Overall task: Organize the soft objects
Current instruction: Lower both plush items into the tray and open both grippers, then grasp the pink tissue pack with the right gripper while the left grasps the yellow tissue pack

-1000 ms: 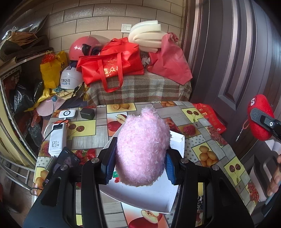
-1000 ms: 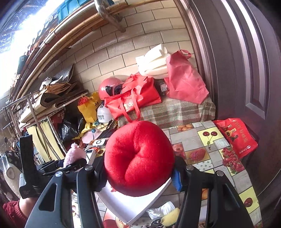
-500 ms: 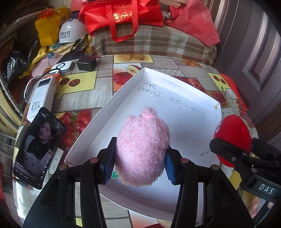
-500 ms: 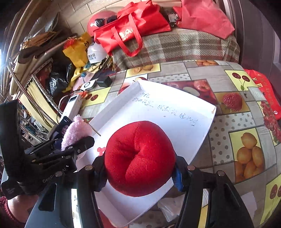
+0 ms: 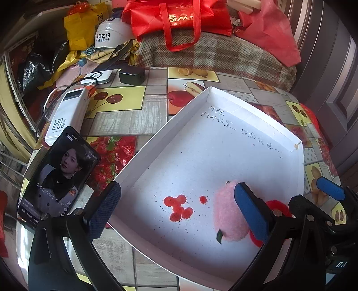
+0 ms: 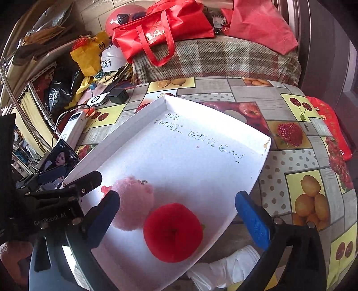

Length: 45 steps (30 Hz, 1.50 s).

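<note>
A pink plush ball (image 5: 228, 215) and a red plush ball (image 6: 173, 231) lie side by side, touching, in the near part of a shallow white tray (image 5: 156, 138). My left gripper (image 5: 176, 190) hangs over the tray, its jaws opening wide; the pink ball rests loose by the right finger, partly hidden behind it. My right gripper (image 6: 176, 197) is also opening, and the red ball sits free between its fingers with neither pad touching it. In the right wrist view the pink ball (image 6: 132, 203) lies just left of the red one, and the left gripper's finger (image 6: 89, 179) shows at the left edge.
The tray lies on a table with a fruit-print cloth (image 6: 308, 197). A lit phone (image 5: 58, 174), a white power bank (image 5: 67, 116) and a black charger (image 5: 132, 76) lie left of the tray. Crumpled white paper (image 6: 228, 266) is by its near right edge. Red bags (image 5: 179, 18) sit behind.
Both grippers came down over the white tray and opened. The pink ball dropped out of the left gripper and the red ball out of the right; both now rest in the tray.
</note>
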Available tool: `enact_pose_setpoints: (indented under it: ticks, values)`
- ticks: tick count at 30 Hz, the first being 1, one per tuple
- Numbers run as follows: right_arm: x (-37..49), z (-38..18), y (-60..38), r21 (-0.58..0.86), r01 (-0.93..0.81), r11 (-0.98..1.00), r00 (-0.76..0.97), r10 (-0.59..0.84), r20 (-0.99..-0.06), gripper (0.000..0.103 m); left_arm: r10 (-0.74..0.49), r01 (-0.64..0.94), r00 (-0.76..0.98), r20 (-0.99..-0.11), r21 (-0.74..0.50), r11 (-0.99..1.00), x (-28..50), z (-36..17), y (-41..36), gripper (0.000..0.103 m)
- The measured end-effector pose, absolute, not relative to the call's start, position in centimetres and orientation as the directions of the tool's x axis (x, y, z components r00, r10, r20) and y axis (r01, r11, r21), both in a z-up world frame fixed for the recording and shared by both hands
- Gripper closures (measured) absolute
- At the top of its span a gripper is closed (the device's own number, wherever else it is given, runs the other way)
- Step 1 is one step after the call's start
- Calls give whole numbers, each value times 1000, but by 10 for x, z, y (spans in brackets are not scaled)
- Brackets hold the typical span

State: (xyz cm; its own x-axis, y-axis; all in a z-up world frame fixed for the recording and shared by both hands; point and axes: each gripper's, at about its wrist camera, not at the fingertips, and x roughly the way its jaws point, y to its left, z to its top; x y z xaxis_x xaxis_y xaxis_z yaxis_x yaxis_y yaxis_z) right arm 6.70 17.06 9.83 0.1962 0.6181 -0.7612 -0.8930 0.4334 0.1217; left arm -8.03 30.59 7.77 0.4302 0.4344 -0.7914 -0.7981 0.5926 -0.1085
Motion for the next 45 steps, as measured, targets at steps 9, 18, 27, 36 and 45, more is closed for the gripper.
enact_pose_setpoints:
  ticks: [9,18,27,36,45]
  values:
    - [55,128,144,104,-887,450,244,647,-722,0,432,-776,504,-748,-172,607,-102,105,277,1]
    - [46,155,94,103,-865,491,301,671,-677,0,339,-665,643,-686,-283,691,-111,130,232,1]
    - [47,166,45,105,-823,558,368,665,-650,0,328,-615,605,-725,-164,772,-101,137,184,1]
    - [46,165,4,115,-791,600,401,652,-644,0,427,-614,535,-729,13,790,-94,140,138,1]
    - [52,151,-29,134,-753,644,409,618,-672,0,436,-595,518,-736,57,802,-88,136,112,1]
